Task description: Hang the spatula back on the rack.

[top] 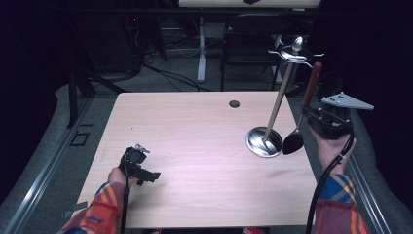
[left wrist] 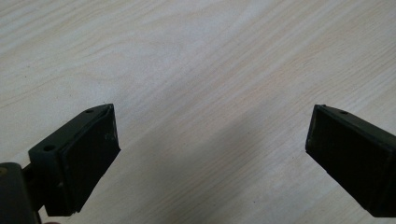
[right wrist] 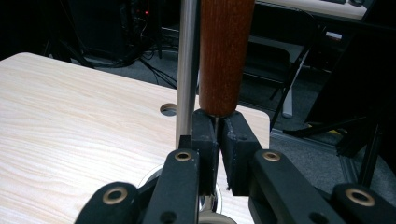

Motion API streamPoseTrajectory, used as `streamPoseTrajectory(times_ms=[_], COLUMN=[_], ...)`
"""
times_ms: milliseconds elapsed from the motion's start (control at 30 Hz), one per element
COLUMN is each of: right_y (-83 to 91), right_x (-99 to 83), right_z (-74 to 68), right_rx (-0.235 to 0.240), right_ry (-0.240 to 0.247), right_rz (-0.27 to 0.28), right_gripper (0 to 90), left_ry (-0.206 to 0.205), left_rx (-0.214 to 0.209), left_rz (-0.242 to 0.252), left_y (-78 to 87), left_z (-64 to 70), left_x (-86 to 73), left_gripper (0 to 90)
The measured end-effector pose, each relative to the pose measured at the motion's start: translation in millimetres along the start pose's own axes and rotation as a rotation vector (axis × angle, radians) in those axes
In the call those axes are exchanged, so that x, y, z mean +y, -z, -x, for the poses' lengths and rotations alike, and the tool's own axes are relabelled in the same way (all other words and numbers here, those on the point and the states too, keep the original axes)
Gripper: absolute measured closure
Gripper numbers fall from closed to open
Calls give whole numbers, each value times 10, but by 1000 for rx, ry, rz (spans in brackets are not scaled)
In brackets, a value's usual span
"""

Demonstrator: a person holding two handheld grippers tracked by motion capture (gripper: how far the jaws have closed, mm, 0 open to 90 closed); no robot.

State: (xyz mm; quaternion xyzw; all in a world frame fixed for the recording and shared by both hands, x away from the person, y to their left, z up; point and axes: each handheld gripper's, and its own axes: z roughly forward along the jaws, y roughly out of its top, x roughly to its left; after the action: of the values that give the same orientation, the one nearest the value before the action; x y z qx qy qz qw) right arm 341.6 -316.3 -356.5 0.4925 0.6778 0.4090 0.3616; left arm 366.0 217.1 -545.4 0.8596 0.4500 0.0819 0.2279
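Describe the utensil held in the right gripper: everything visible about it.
The utensil is a ladle-like spoon with a reddish-brown wooden handle, a thin metal neck and a black bowl. It hangs nearly upright, handle up, bowl down beside the round base of the metal stand, near the table's right edge. The right gripper is shut on the neck just under the handle; whether the bowl touches the table is unclear.

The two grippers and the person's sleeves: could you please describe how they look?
Both grippers are black. The right gripper carries a grey three-cornered plate and trails a black cable; its arms show brass-coloured rivets. The left gripper has flat, dark-padded jaws. The sleeves are orange plaid with blue stripes.
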Motion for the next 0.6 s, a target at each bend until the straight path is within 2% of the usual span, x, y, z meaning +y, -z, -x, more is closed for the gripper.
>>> streamPoseTrajectory(times_ms=[600], right_y=[-89], right_x=[83], right_z=[29], right_rx=[7], right_ry=[21], right_rz=[-33], right_gripper=[842], left_ry=[7], left_rx=[2], left_rz=[-3], left_y=[-6], left_z=[-9], left_x=[-17], left_gripper=[26])
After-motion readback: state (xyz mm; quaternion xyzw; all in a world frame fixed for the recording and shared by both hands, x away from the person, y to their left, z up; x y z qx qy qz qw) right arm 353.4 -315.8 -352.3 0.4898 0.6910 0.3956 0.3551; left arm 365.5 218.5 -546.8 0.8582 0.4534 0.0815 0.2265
